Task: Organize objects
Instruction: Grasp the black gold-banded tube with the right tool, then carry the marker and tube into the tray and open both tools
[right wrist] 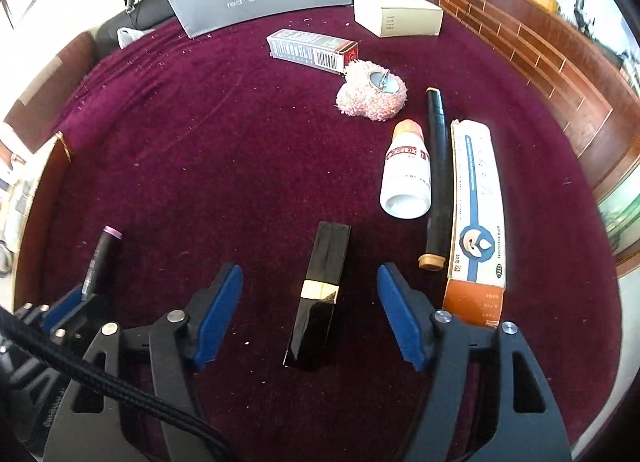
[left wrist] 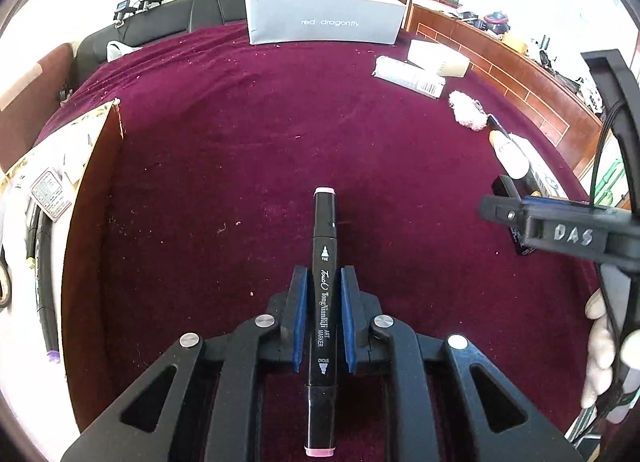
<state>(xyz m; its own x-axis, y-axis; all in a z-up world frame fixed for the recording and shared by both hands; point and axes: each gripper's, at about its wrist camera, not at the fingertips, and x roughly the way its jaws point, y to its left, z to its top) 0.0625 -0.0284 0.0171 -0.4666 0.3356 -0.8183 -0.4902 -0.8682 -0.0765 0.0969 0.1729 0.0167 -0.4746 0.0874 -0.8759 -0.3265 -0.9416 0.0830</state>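
Left claw (left wrist: 323, 318) pinching one black marker (left wrist: 322, 302) at mid-barrel, pink caps at both ends, held just over the maroon desk (left wrist: 240, 150). Right view alone shows the right claw (right wrist: 310, 318) spread, pads clear either side of one black lipstick case (right wrist: 318, 298) with a gold band, lying flat on the desk. Also only clear there: one white bottle (right wrist: 405, 174), one black tube (right wrist: 436, 182), one long carton (right wrist: 476, 222), one pink puff (right wrist: 370, 96). Left view catches a gloved hand (left wrist: 604, 354) at its right edge. Both claws tilt steeply down.
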